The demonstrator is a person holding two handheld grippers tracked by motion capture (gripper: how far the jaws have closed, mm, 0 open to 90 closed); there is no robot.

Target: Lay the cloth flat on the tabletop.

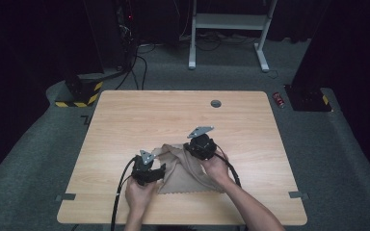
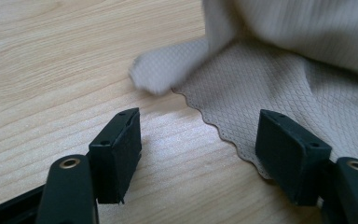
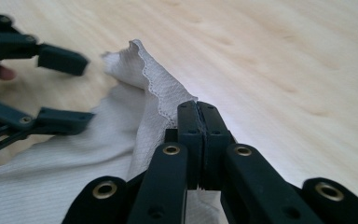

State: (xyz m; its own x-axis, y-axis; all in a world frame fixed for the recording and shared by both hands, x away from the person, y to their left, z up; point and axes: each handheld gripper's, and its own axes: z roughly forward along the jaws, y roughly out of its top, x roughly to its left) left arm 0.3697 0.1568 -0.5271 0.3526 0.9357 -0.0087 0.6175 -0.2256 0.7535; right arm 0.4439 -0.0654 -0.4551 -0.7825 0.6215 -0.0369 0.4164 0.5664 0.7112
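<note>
A beige, waffle-textured cloth with a scalloped hem (image 1: pixel 185 171) lies rumpled on the light wooden counter (image 1: pixel 125 115), between the two pairs of tongs. The right tongs (image 3: pixel 198 109) are clamped on a pinch of the cloth's edge, raising it in a peak just ahead of their tips. The left tongs (image 2: pixel 198 140) stand wide apart and hold nothing, low over the counter, with the hem crossing between their jaws. Judging by the bunched fabric, the handling has barely begun: one edge is taken up, the opposite edge is still to be gripped, and most of the cloth remains flat.
</note>
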